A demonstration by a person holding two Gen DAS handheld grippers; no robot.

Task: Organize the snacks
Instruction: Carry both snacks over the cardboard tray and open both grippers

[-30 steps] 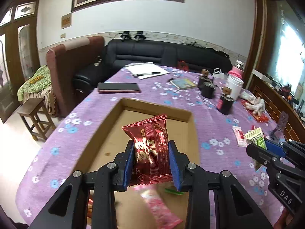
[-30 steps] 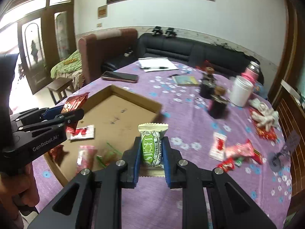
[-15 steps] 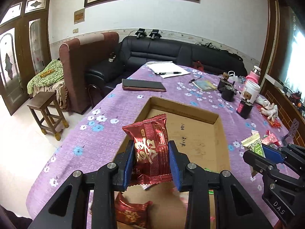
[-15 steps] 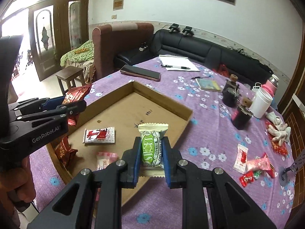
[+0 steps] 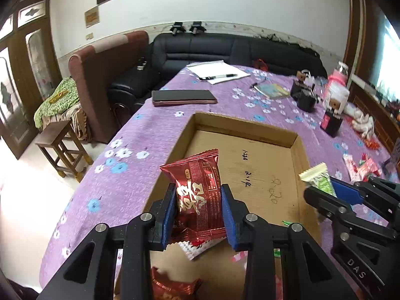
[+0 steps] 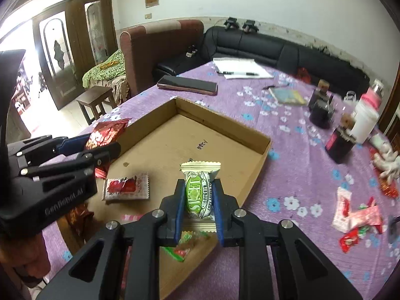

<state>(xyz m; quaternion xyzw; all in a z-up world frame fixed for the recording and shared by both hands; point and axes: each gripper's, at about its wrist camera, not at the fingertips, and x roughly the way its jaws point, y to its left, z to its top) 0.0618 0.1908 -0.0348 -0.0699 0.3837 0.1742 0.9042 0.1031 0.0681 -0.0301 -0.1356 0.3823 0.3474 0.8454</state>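
Clamped upright in the left tool (image 5: 199,210), a red snack packet (image 5: 197,195), long axis vertical, crimped top edge uppermost, hanging over the near left edge of the cardboard tray (image 5: 295,140) on the purple-clothed desk (image 5: 140,135); pinched upright in the right tool (image 6: 197,206), a green-and-white candy packet (image 6: 198,192), long axis likewise vertical, above the tray's near right part. Both tools tilted downward toward the tray floor, side by side, apart; lying flat inside, a red-and-white sachet (image 6: 126,186).

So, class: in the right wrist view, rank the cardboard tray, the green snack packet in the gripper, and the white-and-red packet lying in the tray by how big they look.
1. cardboard tray
2-3. green snack packet and white-and-red packet: look alike, and the green one is nearer the camera, so unranked.
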